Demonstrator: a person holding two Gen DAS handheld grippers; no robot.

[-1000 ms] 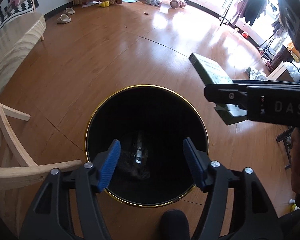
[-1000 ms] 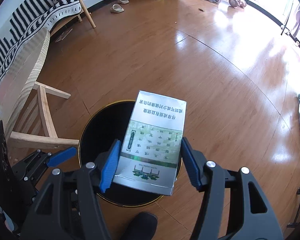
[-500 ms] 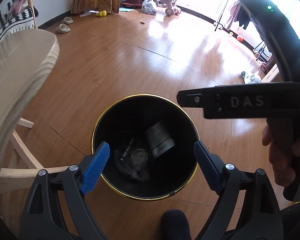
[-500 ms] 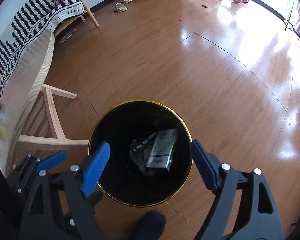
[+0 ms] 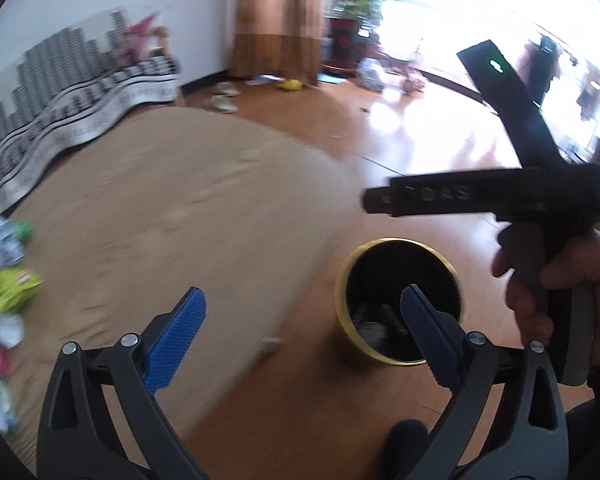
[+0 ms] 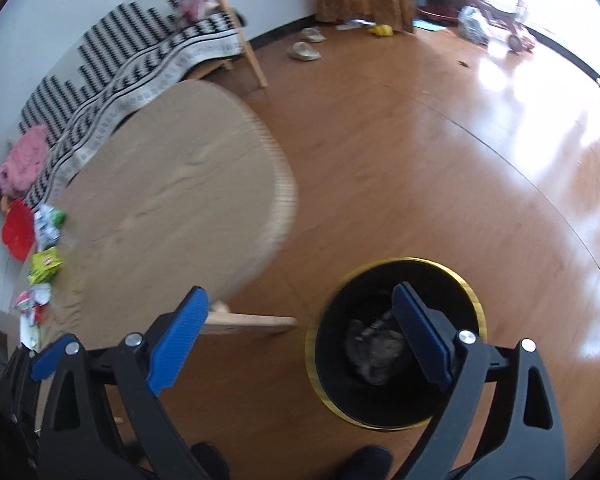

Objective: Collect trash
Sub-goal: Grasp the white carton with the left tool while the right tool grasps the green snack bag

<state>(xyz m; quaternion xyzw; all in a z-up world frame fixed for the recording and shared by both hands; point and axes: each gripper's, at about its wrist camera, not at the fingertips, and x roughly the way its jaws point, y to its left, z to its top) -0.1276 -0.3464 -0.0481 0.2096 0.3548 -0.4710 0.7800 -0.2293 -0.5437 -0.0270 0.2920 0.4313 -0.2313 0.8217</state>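
A black trash bin with a gold rim (image 5: 342, 300) (image 6: 474, 292) stands on the wooden floor and holds dark trash (image 6: 374, 354). My left gripper (image 5: 300, 336) is open and empty, above the table edge and the bin. My right gripper (image 6: 298, 336) is open and empty, above the bin's left side; its body also shows in the left wrist view (image 5: 500, 196). Several trash wrappers, one of them green (image 5: 14, 286) (image 6: 46, 264), lie at the left end of the round wooden table (image 5: 172, 216) (image 6: 172, 196).
A bench with a black-and-white striped cover (image 6: 140, 64) stands along the wall behind the table. Slippers (image 6: 304, 51) and a yellow item (image 6: 381, 30) lie on the floor near the curtain. A red cloth (image 6: 18, 230) and a pink cloth (image 6: 22, 160) lie at far left.
The box left my right gripper and dropped into the bin. Both grippers have since risen and swung left, so the table top and its wrappers now show.
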